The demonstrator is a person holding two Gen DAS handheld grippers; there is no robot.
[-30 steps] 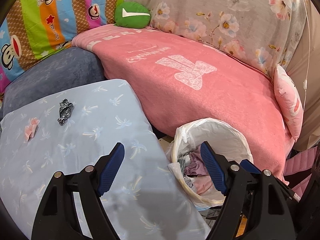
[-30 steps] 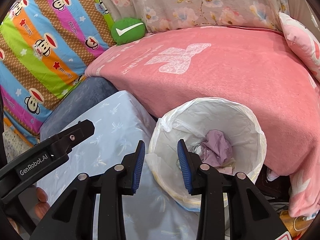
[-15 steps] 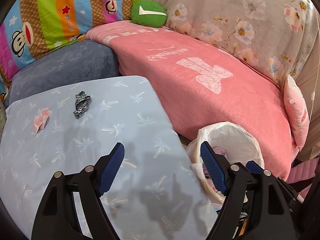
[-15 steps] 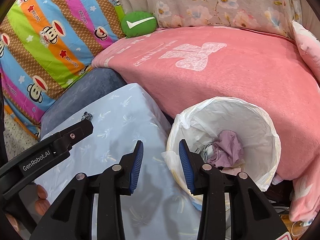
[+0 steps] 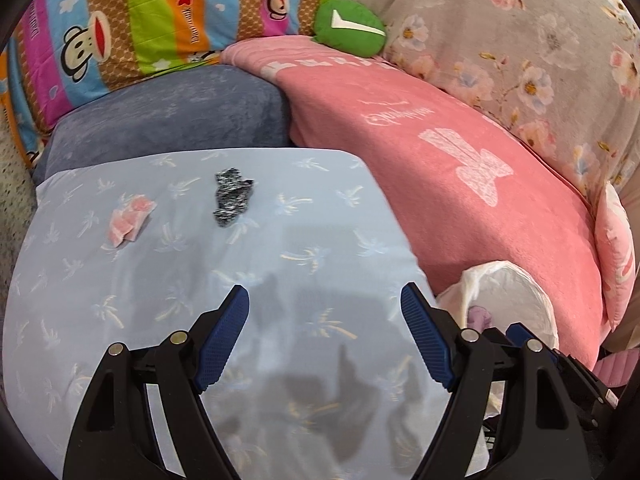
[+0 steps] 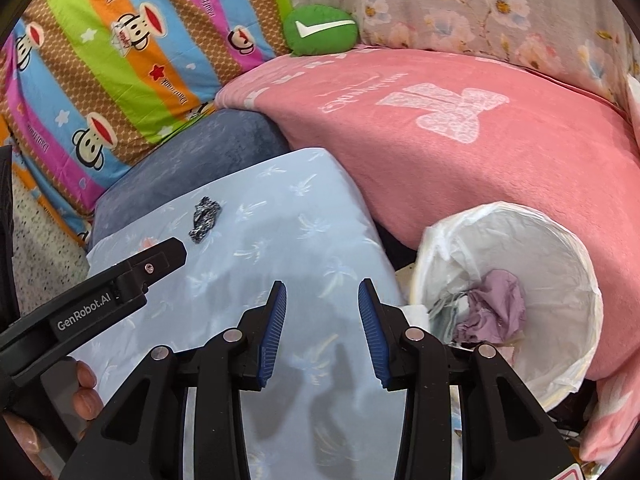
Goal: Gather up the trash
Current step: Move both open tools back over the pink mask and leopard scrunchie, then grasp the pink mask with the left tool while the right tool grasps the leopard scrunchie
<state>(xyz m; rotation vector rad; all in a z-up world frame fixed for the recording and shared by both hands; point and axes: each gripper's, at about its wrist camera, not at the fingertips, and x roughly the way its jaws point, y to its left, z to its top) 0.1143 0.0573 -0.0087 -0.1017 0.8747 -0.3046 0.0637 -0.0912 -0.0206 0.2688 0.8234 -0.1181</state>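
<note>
A crumpled dark foil scrap and a pink-white paper scrap lie on the far part of a light-blue table cloth. The foil scrap also shows in the right wrist view. A white-lined trash bin with crumpled waste inside stands at the table's right; its rim shows in the left wrist view. My left gripper is open and empty above the table, short of the scraps. My right gripper is open and empty, above the table just left of the bin.
A pink blanket covers the sofa behind the bin. A blue-grey cushion, a striped monkey-print pillow, a green round cushion and a floral cover lie at the back. A pink pillow is at far right.
Both grippers have swung left, away from the bin and over the table. The two scraps now lie closer to the middle of the left wrist view. Both stay open.
</note>
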